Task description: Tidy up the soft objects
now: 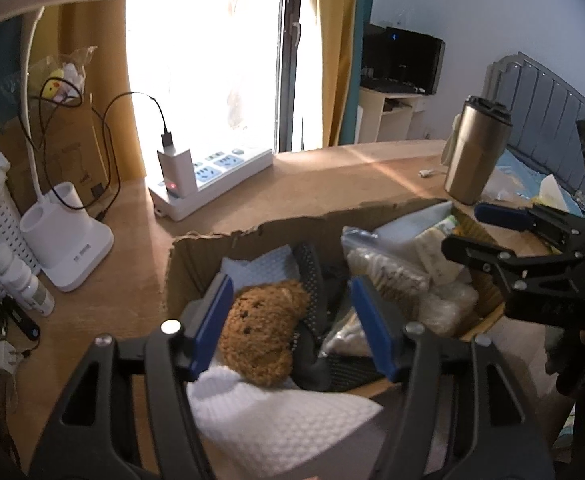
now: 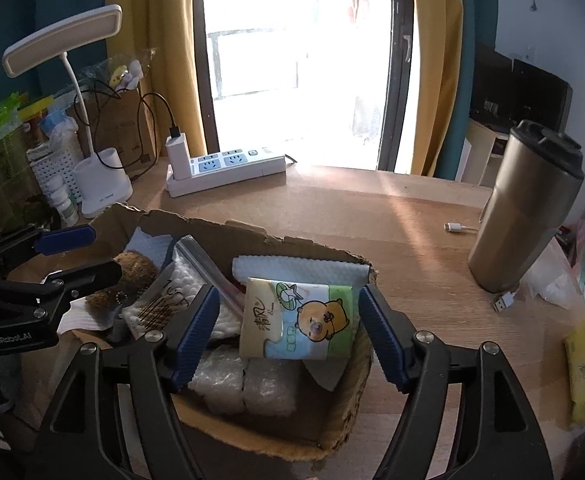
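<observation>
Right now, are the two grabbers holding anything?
Left gripper: open over the teddy bear, holding nothing.
Right gripper: open over the tissue pack, holding nothing.

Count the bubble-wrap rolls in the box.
2. Both bubble-wrap rolls lie side by side at the near end of the box, below the tissue pack: one left, one right. More may be hidden under other items.
</observation>
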The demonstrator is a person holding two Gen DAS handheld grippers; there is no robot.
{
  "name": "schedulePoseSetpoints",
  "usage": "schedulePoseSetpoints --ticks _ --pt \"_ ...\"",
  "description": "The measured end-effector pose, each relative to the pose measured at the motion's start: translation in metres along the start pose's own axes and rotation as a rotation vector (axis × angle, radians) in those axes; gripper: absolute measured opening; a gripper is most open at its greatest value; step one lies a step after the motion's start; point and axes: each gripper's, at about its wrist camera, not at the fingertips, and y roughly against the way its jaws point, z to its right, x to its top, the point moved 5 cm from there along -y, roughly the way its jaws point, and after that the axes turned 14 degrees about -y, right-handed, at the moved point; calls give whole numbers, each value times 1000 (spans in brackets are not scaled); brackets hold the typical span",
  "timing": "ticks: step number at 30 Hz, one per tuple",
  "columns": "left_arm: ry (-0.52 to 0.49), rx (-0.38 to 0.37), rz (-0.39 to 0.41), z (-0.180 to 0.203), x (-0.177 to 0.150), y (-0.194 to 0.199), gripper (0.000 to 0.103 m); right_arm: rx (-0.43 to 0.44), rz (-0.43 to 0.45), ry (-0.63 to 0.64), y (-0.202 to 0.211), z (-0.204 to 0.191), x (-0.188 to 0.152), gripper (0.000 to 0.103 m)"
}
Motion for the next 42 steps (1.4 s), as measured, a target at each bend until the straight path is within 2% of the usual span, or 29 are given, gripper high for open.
schedulePoseSetpoints --ticks 17,18,19,21,31,35,39,42 --pt "1 7 86 13 -3 61 64 -13 72 4 54 -13 -5 76" --pt "-1 7 90 14 -3 64 66 -14 76 4 57 -13 -5 76" --pt "-4 9 96 16 -4 68 75 -15 80 3 61 -14 -6 76" --pt "-8 11 114 17 -4 76 84 -17 87 2 68 -15 -8 76" --pt "-7 26 175 25 -9 117 86 -23 130 2 105 -22 -19 76" --pt "-9 59 183 30 -15 131 89 -23 145 9 120 -27 -25 76" --pt "10 62 195 31 -21 144 96 -24 157 14 133 -30 -32 80" --pt "20 56 200 36 -27 155 97 -21 168 13 142 -32 -36 83"
